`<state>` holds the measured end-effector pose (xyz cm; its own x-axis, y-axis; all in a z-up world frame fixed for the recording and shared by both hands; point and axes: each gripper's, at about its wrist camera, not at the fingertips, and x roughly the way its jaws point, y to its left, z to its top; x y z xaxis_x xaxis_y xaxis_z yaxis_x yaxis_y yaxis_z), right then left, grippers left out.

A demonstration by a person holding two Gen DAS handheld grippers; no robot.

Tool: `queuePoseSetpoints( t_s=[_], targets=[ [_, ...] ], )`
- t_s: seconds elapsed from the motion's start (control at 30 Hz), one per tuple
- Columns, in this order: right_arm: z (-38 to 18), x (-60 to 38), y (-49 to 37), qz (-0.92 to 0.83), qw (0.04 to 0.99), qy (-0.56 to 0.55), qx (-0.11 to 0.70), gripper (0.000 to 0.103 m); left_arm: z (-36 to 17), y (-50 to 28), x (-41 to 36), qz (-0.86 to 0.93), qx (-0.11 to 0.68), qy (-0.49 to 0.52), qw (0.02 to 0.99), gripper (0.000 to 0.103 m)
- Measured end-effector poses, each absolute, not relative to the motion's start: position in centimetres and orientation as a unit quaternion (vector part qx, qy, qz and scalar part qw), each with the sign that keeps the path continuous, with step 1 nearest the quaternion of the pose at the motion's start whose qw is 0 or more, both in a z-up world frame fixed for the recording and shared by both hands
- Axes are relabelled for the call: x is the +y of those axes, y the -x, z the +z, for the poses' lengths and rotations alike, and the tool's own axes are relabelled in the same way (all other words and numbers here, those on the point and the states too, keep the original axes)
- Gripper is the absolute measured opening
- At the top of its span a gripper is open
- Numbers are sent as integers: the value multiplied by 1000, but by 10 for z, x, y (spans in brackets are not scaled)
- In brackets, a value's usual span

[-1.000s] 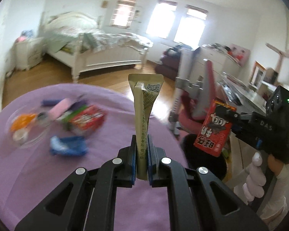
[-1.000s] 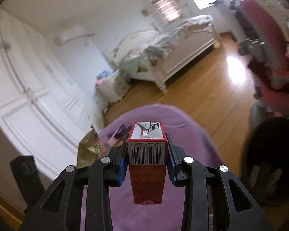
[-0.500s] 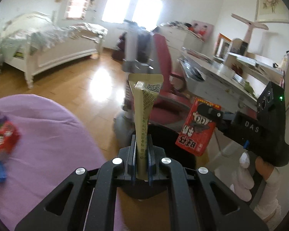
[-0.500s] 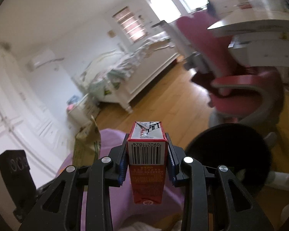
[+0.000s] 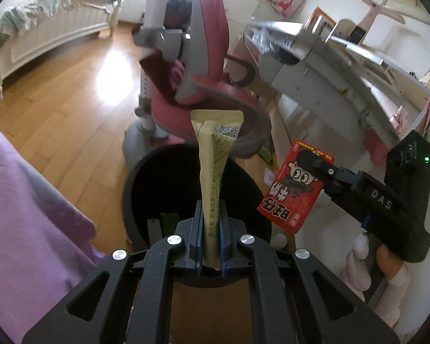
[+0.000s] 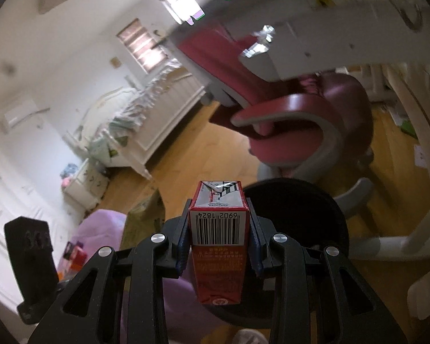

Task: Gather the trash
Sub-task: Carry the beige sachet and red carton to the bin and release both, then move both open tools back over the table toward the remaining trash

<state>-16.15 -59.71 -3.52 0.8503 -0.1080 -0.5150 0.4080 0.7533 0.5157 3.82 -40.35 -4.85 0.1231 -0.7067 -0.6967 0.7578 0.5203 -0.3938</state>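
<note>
The left gripper [image 5: 208, 239] pinches a sachet [image 5: 213, 166] upright, directly over the bin [image 5: 134, 183]; the right gripper [image 6: 218, 238] clamps a red carton [image 6: 218, 229], bin [image 6: 315, 200] just ahead; the drop-off step; next, both need to open above its mouth.

Your left gripper [image 5: 210, 223] is matte black plastic with blue pads and four silver screws across its arms. Your right gripper [image 5: 309, 157], at three o'clock, is black too, lettered "DAS", with a green light glowing on its block. Your right hand [image 5: 369, 261] wears a white glove, bare skin showing.
</note>
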Motion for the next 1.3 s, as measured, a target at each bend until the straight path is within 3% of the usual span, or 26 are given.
queuePoseSetpoints(
  t_s=[0.57,0.63,0.67,0.73,0.8,0.87,1.3],
  targets=[
    [-73,-608,146,-157,885,-348,267,34,-79,-43,-443,-484,480,-58,729,13],
    [-75,-608,144,-160,880,-353,276,39,-79,-44,-442,-475,487,-64,730,13],
    [-75,-610,145,-165,877,-357,277,45,-78,-44,-441,-470,491,-68,730,18],
    [-74,-611,150,-177,875,-364,267,77,-75,-44,-439,-462,493,-72,734,34],
    [-68,-610,155,-182,878,-361,257,79,-69,-43,-432,-456,484,-72,743,64],
    [-62,-606,156,-180,881,-356,256,79,-59,-40,-422,-451,467,-69,758,77],
    [-36,-540,120,-114,902,-306,283,79,-12,-46,-295,-401,425,16,811,81]
  ],
)
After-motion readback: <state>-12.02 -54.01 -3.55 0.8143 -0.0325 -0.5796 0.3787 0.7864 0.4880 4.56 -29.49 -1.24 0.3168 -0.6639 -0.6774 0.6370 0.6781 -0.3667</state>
